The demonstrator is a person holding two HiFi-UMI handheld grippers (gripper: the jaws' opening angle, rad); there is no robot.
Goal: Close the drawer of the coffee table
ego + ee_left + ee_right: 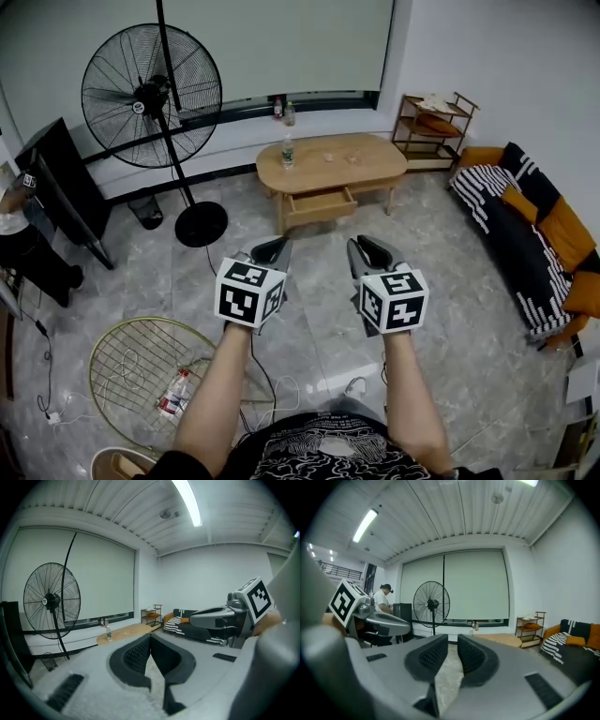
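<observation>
Marble floor (450, 281), coffee table (375, 155) w/ drawer (321, 206) open — left gripper (274, 249) shut, right gripper (370, 251) barely ajar, empty

Left gripper (273, 249) jaws together, right gripper (372, 251) jaws slightly apart (both empty), side by side

Pedestal fan (150, 94) at room's left; striped sofa (525, 248) right; wooden shelf (433, 131) in corner.

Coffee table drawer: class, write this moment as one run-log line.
drawer: open | left gripper: shut, empty | right gripper: slightly open, empty | both apart from coffee table
</observation>
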